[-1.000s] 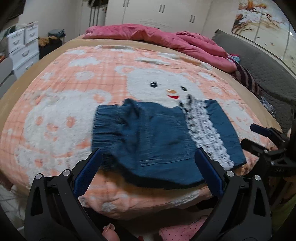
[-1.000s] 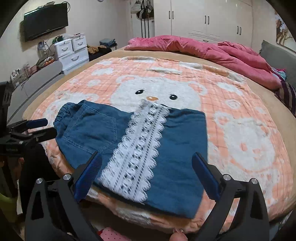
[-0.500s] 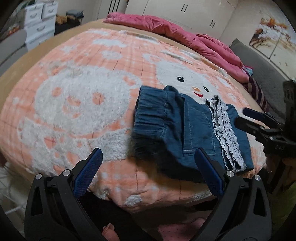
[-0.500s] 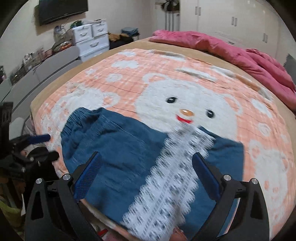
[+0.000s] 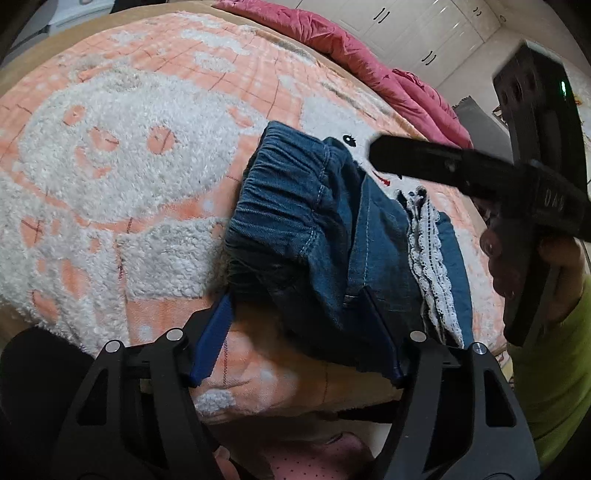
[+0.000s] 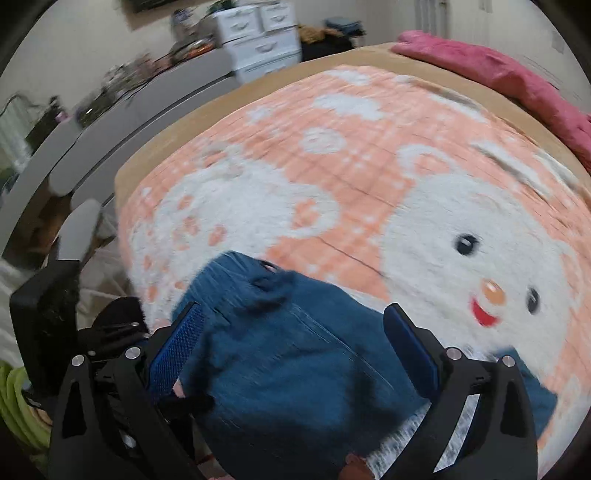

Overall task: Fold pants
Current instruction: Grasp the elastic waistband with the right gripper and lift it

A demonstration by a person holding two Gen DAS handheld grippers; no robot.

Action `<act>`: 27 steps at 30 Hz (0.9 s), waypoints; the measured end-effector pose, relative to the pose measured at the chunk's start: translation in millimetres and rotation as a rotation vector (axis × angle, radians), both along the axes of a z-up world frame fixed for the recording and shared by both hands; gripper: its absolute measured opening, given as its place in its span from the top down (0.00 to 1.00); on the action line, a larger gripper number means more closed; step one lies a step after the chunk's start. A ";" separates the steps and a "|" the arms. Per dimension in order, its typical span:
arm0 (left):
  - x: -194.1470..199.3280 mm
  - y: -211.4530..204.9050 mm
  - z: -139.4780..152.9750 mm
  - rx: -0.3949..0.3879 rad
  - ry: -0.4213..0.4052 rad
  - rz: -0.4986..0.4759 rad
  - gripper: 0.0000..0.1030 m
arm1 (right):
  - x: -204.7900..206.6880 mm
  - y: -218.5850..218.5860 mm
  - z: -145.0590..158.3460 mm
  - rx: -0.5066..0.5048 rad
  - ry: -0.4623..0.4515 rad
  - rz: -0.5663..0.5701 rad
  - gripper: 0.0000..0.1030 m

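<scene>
Denim pants [image 5: 332, 236]: we see them bunched at the bed's near edge [image 5: 258, 387].
Left gripper [image 5: 295, 314]: closing in, straddling waistband corner, not yet pinching.
Right gripper [image 6: 291, 332]: spread wide above the denim.

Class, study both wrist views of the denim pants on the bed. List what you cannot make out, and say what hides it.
- Left wrist view: whether the left hand-held gripper pinches the pants; the cloth folds over its far finger.
- Left wrist view: the far pant hem, behind the right hand-held gripper.
- Right wrist view: the lace strip, motion-blurred and cut off by the frame's bottom edge.
- Right wrist view: the drawers, blurred.
</scene>
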State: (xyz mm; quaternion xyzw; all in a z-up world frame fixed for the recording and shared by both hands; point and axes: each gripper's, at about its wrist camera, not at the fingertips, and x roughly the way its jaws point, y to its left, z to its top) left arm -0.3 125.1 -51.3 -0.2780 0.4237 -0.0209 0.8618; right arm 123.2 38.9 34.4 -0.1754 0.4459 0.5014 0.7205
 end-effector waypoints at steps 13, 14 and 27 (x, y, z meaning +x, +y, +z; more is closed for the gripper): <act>-5.4 8.6 -3.8 -0.063 0.005 0.024 0.36 | 11.3 31.6 -41.1 -0.002 0.183 0.101 0.58; -5.7 9.0 -3.7 -0.078 0.003 0.029 0.34 | 12.5 26.8 -38.1 0.019 0.194 0.097 0.60; 2.5 -12.7 9.5 -0.275 -0.068 -0.001 0.58 | 19.0 -66.4 16.1 0.274 0.170 0.074 0.66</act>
